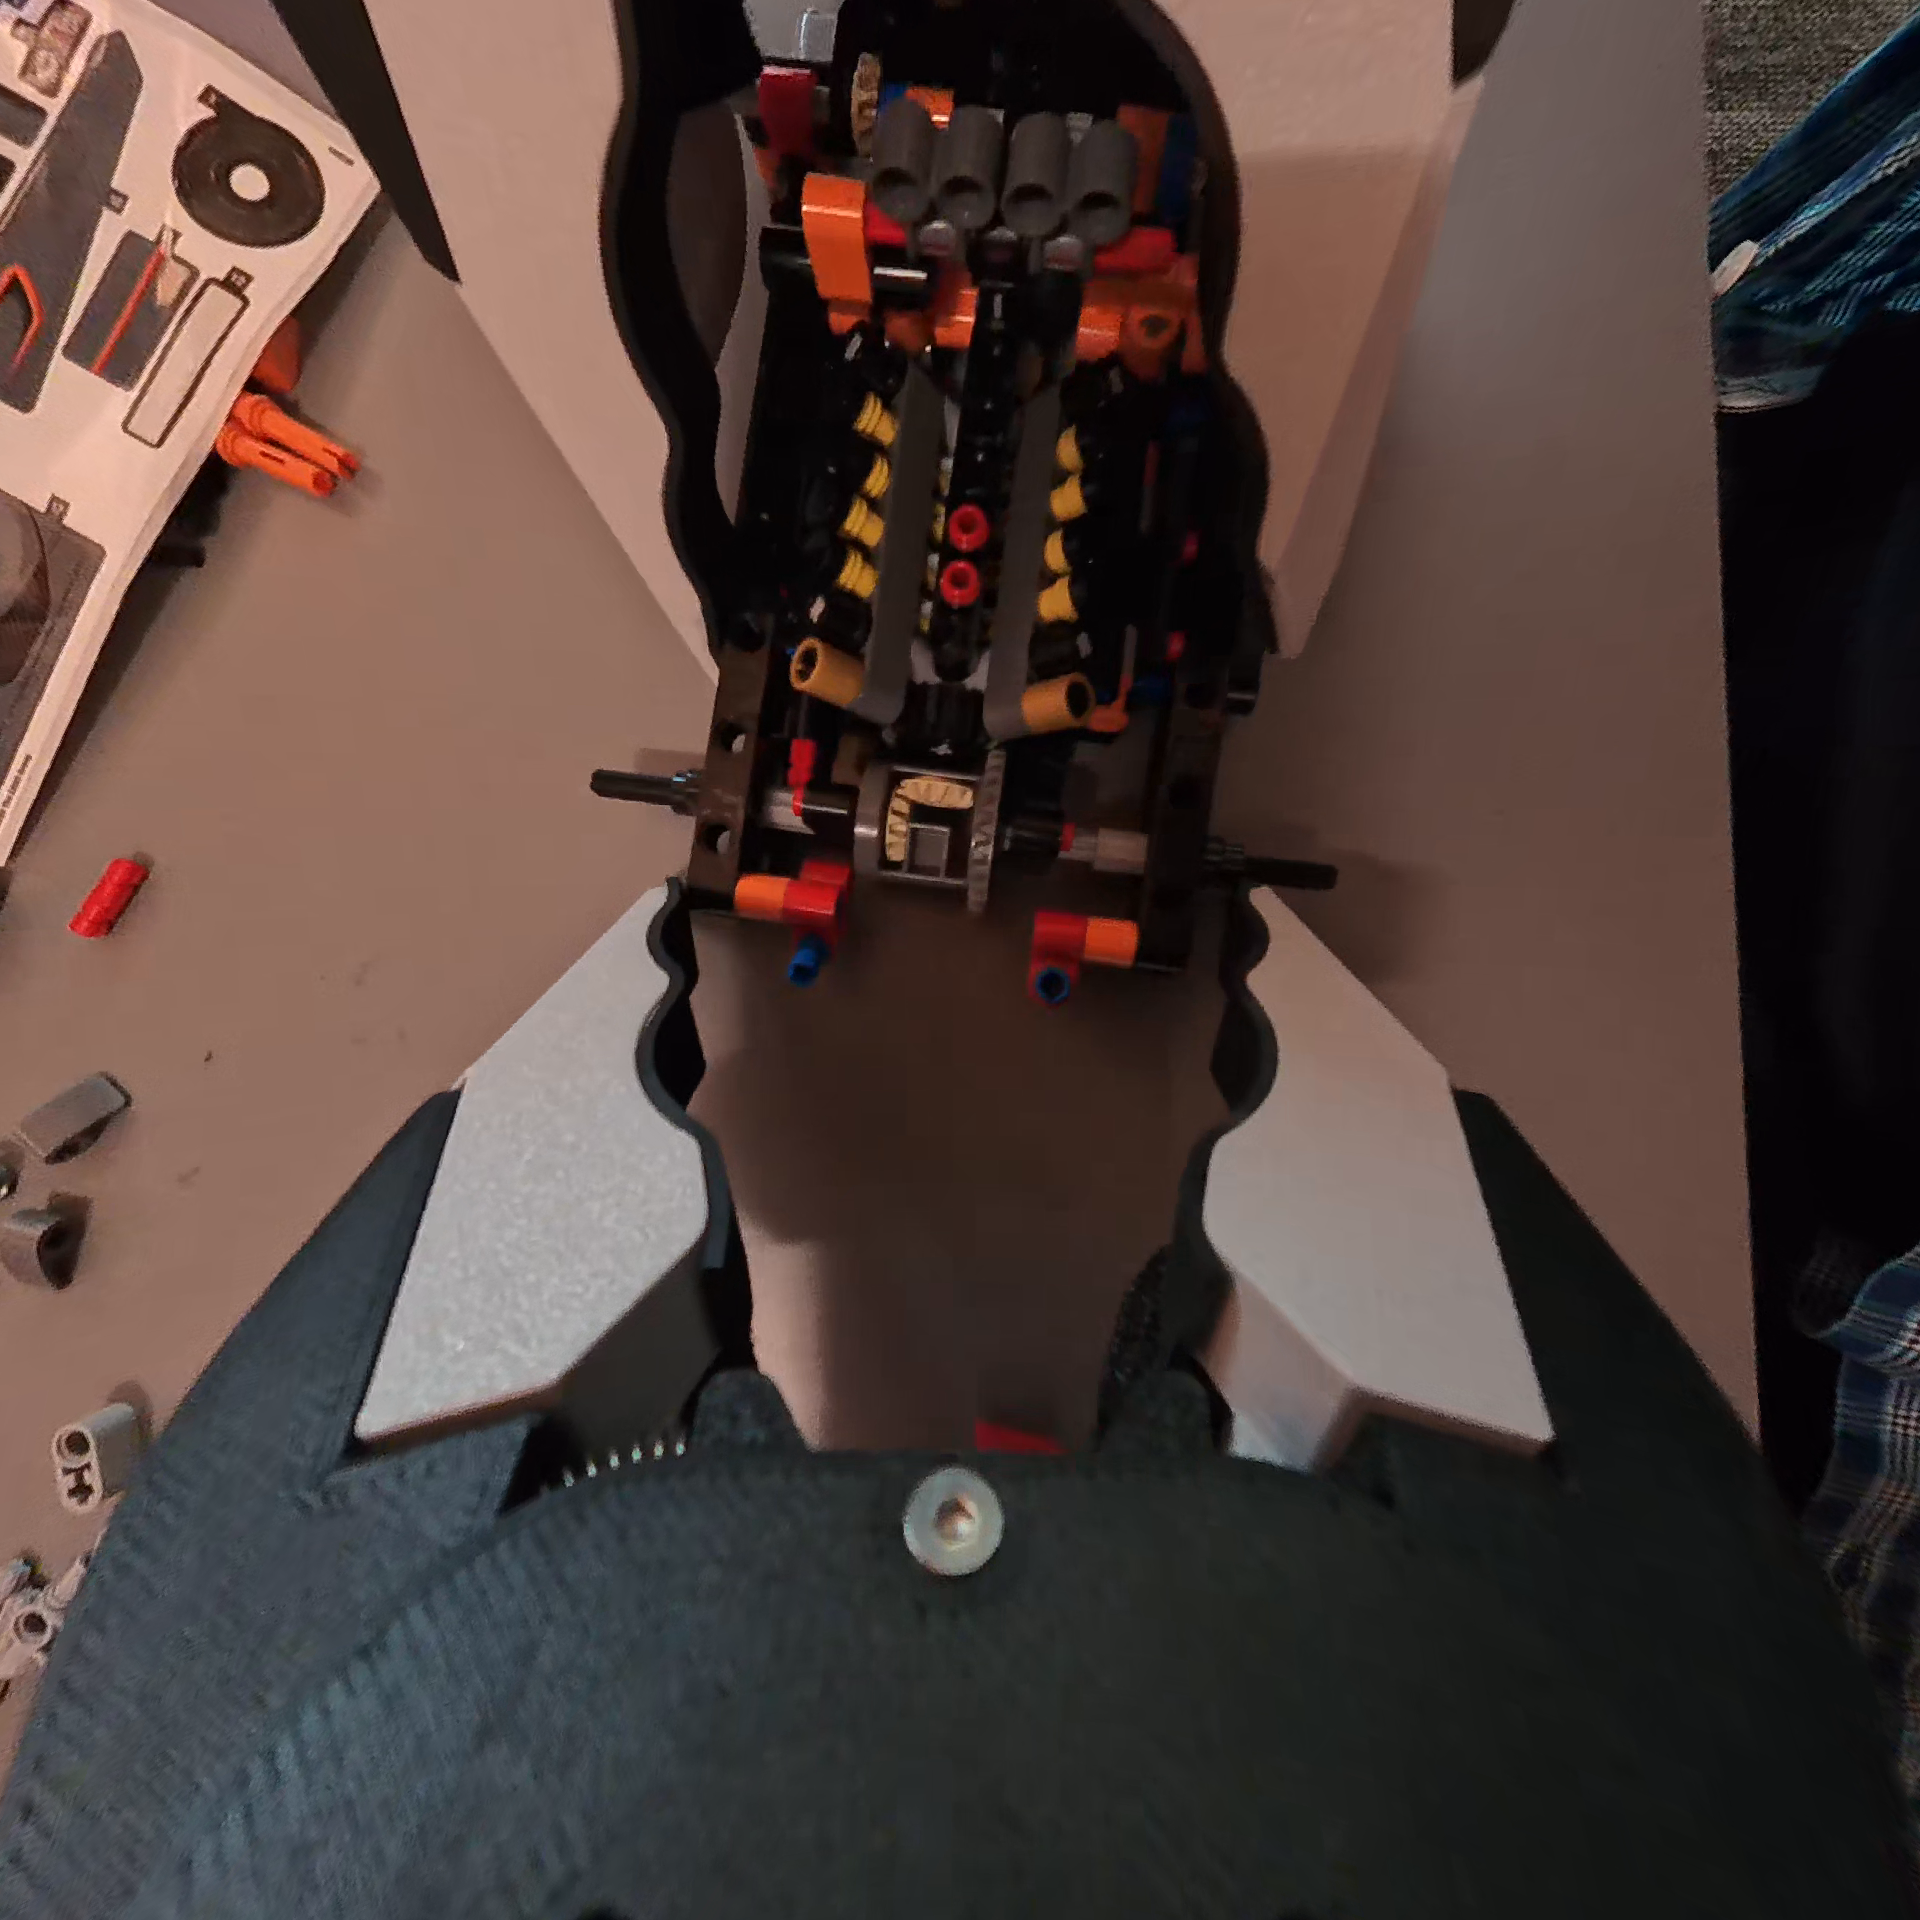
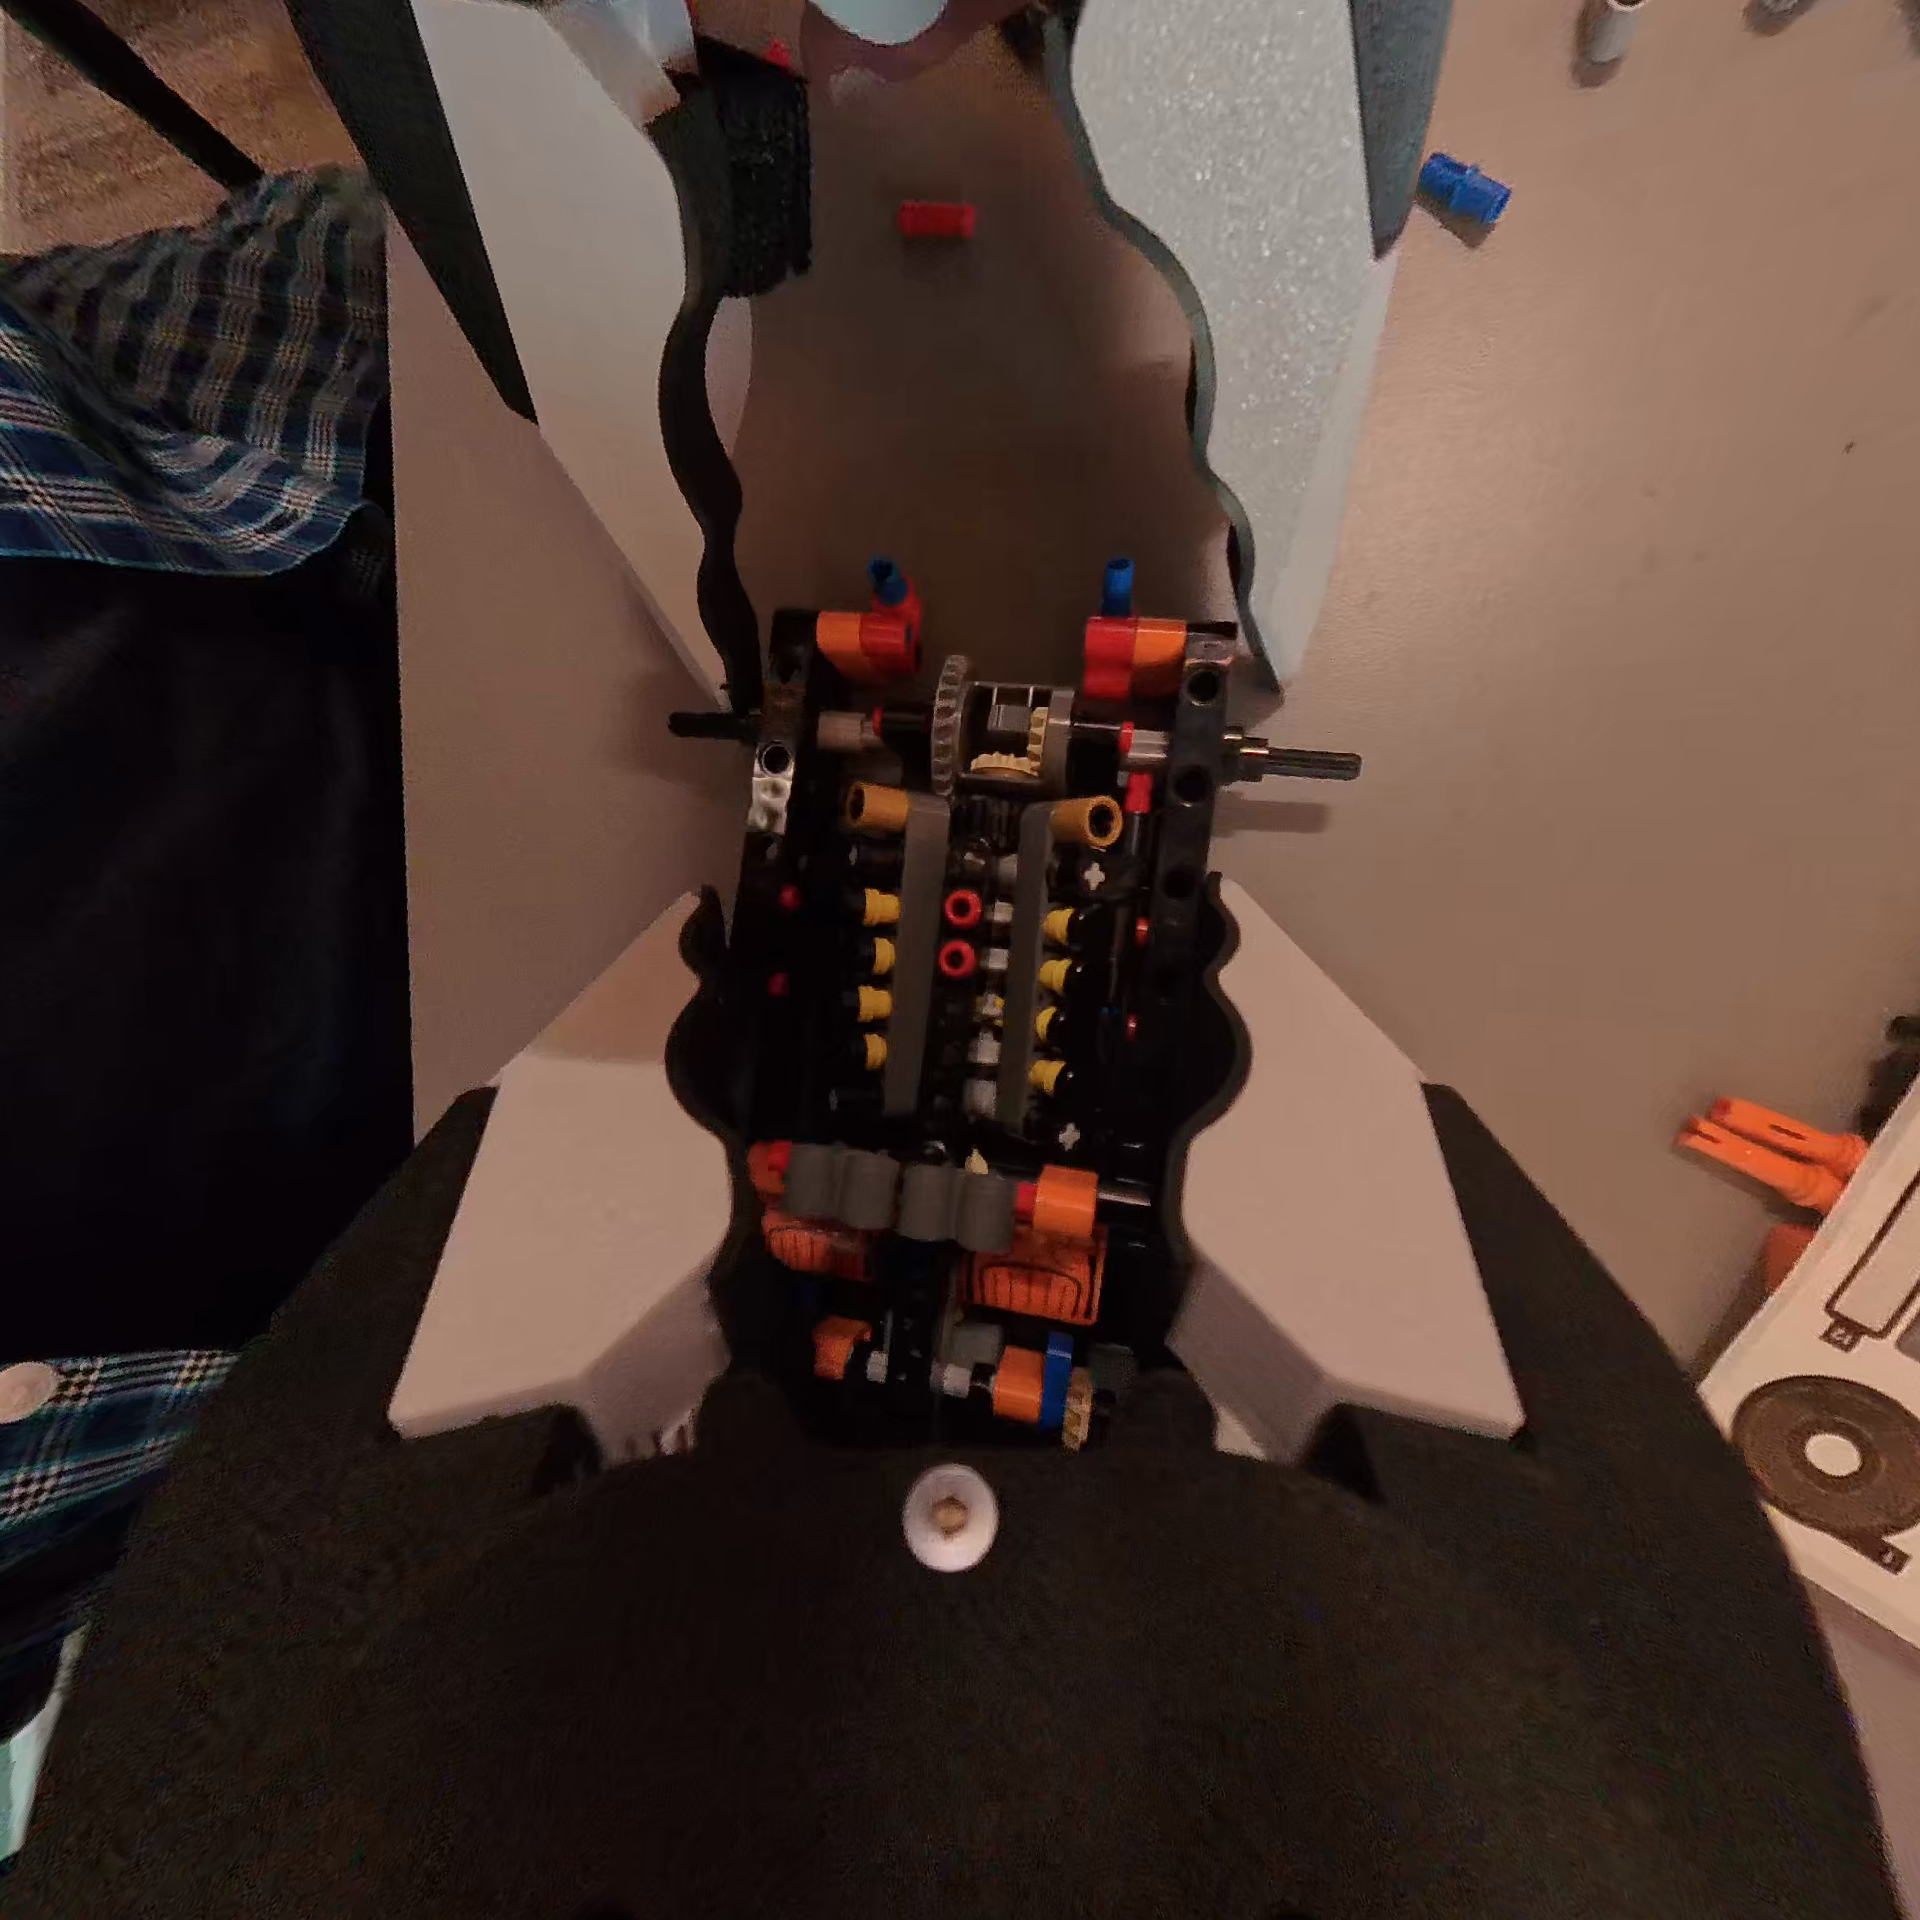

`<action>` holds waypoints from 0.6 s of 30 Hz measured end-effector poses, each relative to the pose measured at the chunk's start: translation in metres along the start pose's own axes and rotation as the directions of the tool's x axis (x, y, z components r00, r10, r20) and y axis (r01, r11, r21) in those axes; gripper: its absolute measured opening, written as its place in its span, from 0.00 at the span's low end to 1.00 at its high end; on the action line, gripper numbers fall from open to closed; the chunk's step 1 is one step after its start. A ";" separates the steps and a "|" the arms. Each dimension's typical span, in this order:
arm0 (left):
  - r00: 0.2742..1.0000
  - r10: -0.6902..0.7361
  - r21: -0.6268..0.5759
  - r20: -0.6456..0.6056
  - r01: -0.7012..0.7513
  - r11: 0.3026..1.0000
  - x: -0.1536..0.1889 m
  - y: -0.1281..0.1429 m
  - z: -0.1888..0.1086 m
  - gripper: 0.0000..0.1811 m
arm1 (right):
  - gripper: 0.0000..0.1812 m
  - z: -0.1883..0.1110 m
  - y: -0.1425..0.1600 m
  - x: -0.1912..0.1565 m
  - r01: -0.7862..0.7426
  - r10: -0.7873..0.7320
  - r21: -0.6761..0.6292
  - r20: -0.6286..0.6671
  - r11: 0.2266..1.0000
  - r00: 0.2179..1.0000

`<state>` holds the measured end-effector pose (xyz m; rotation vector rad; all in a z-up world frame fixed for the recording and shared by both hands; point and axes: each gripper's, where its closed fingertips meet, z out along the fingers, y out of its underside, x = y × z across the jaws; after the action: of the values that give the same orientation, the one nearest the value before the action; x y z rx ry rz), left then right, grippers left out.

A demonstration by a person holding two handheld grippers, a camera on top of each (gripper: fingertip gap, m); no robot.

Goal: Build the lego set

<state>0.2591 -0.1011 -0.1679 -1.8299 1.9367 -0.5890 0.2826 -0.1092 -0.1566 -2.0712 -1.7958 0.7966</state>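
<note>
A black Lego Technic chassis with orange, yellow, red and grey parts lies on the grey table between my two grippers, which face each other. My left gripper has its fingertips against the two corners of the chassis's differential end, where black axles stick out sideways. My right gripper is shut on the chassis, with its fingers along both sides of the end that has several grey cylinders. The right gripper also shows far off in the left wrist view, and the left gripper in the right wrist view.
A printed sheet lies at the left with orange pieces beside it. A red pin and grey connectors lie nearby. A blue pin and another red pin lie loose. A person's plaid shirt is past the table's edge. About 10 centimetres separates my left fingertips from the red pin. Look for it in the left wrist view too.
</note>
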 end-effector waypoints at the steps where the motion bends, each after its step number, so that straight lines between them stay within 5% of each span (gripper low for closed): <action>1: 1.000 -0.003 -0.001 0.001 0.003 1.000 0.000 0.000 0.000 0.56 | 0.50 0.001 0.001 -0.001 0.007 -0.007 -0.009 -0.012 1.000 1.000; 18: 0.999 -0.028 0.022 0.022 0.028 0.999 0.002 -0.004 0.002 0.54 | 0.49 0.003 0.003 0.002 -0.001 -0.003 -0.034 -0.104 0.999 0.995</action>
<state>0.2634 -0.1034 -0.1676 -1.8452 1.8862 -0.5942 0.2829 -0.1077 -0.1614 -2.0918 -1.7662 0.6502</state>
